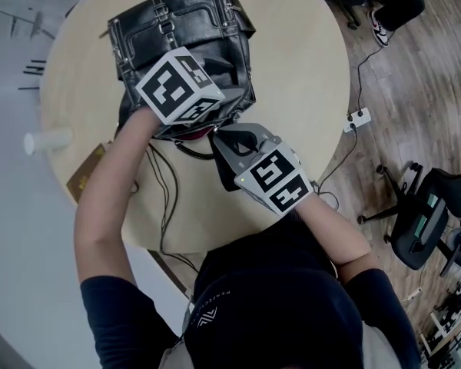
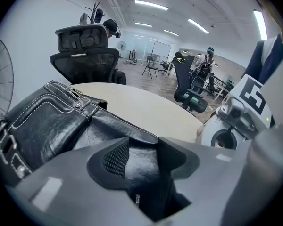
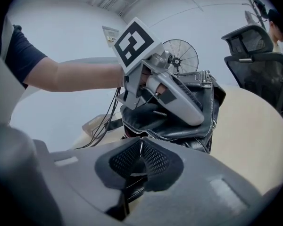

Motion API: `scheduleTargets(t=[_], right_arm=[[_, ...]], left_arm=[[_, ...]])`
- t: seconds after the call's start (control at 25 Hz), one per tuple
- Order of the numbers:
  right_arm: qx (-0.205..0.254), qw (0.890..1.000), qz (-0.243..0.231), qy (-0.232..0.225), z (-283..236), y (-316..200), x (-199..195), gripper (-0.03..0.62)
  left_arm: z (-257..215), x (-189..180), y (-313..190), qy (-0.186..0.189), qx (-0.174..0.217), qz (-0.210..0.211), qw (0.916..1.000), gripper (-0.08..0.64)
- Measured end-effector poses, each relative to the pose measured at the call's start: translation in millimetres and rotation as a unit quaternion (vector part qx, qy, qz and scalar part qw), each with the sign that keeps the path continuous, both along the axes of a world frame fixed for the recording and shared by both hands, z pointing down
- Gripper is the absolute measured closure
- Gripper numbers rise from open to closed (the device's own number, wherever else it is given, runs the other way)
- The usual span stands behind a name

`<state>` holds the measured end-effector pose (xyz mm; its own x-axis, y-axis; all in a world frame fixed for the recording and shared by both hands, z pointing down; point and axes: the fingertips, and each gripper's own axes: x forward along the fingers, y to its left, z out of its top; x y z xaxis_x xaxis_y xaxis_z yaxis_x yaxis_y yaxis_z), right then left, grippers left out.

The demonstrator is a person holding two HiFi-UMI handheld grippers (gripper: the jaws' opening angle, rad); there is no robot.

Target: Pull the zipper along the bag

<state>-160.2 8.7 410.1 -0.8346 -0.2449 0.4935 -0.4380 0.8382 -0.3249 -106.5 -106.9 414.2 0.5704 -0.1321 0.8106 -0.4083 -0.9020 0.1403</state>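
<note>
A black leather bag (image 1: 184,29) stands on the round beige table (image 1: 307,68). My left gripper (image 2: 141,161) sits on the bag's near top edge, under its marker cube (image 1: 180,84). Its jaws stand wide with a fold of the bag's leather (image 2: 139,157) filling the gap and touching both pads. My right gripper (image 3: 140,149) is just in front of the bag's near side, at the zipper line (image 3: 170,136). It is shut on the thin metal zipper pull (image 3: 141,145). The left gripper's grey fingers (image 3: 188,105) lie across the bag's top in the right gripper view.
Black cables (image 1: 165,198) run over the table's near edge. A white cup (image 1: 50,139) and a brown flat box (image 1: 88,171) sit at the table's left edge. A power strip (image 1: 359,118) and an office chair (image 1: 434,214) are on the wooden floor at the right.
</note>
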Motion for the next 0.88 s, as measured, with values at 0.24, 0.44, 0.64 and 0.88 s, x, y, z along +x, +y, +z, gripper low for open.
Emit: scheduleTargets(t=[0.24, 0.44, 0.64, 0.88], right_arm=[[0.013, 1.0, -0.008, 0.017, 1, 5, -11, 0.572], [0.016, 1.0, -0.012, 0.021, 2, 6, -18, 0.572], [0.01, 0.999, -0.024, 0.027, 4, 8, -16, 0.572], [-0.014, 0.999, -0.021, 0.035, 10, 6, 5, 0.581]], left_arm=[[1, 1, 0, 0.002, -0.012, -0.001, 0.9999, 0.348], [3, 0, -2, 0.005, -0.018, -0.004, 0.9998, 0.353], [2, 0, -3, 0.009, -0.021, -0.006, 0.9997, 0.359], [-14, -1, 1, 0.02, -0.007, 0.01, 0.9997, 0.389]])
